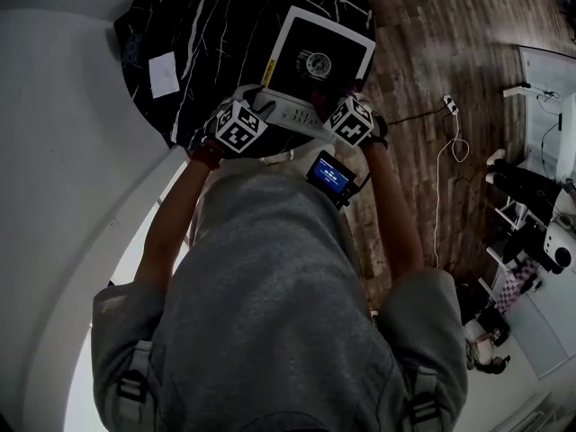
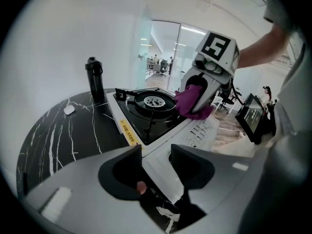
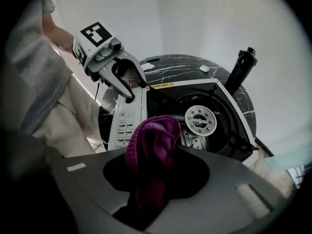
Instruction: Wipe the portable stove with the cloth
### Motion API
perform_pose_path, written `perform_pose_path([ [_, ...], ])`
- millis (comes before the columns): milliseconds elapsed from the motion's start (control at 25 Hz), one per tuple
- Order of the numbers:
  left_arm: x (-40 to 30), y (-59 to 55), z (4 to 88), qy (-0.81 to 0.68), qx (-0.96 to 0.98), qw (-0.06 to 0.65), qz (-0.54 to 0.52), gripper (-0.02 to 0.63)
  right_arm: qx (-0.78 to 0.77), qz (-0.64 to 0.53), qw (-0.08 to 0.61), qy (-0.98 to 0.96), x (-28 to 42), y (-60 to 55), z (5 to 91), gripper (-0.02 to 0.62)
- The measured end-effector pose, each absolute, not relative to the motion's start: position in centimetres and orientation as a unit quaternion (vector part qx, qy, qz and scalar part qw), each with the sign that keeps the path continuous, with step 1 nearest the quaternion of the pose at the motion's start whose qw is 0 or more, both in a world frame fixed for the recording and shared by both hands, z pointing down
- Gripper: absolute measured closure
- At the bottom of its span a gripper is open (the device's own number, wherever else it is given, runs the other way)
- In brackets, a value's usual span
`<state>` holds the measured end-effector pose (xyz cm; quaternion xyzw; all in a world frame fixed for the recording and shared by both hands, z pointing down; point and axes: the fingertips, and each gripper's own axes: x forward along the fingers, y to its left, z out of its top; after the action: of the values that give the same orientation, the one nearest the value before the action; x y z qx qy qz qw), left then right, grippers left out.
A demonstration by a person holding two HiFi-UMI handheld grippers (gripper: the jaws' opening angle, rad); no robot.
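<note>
The portable stove (image 1: 301,48), white with a black top and a round burner (image 2: 153,100), sits on a round black marble table (image 1: 207,25). My left gripper (image 2: 156,152) is closed on the stove's near white corner, which fills the gap between its jaws. In the right gripper view the left gripper (image 3: 131,95) stands at that same corner. My right gripper (image 3: 153,155) is shut on a bunched purple cloth (image 3: 151,147). It holds the cloth (image 2: 192,104) just above the stove's control panel (image 3: 126,123), beside the burner (image 3: 201,120).
A black bottle (image 2: 95,79) stands on the table beyond the stove, near a small white object (image 2: 69,109). A white paper square (image 1: 164,72) lies at the table's left. A small blue-screen device (image 1: 331,176) is mounted near the person's chest. A cable (image 1: 447,151) runs over the wooden floor.
</note>
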<state>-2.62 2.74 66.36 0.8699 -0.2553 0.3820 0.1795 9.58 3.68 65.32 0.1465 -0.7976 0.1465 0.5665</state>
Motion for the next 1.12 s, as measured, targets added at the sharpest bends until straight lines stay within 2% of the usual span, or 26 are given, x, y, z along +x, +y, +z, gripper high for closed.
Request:
perform_pose_path([
  [240,-2.4,3.0,66.2,-0.259,0.869,0.169,0.387,0.402,0.098,0.167,0.632,-0.75,8.8,3.9,66.1,0.459],
  [440,-2.5,2.9,66.2,-0.261,0.869,0.173,0.382,0.403,0.03,0.121,0.686,-0.717,8.1,4.2,66.5,0.454],
  [760,-2.5,2.7,66.2,-0.262,0.869,0.194,0.372,0.413,0.023,0.145,0.639,-0.755,7.4,3.9,66.3,0.457],
  [1120,-2.4,2.7,66.2,-0.252,0.873,0.193,0.371,0.411,-0.012,0.121,0.641,-0.758,5.4,3.8,66.4,0.462],
])
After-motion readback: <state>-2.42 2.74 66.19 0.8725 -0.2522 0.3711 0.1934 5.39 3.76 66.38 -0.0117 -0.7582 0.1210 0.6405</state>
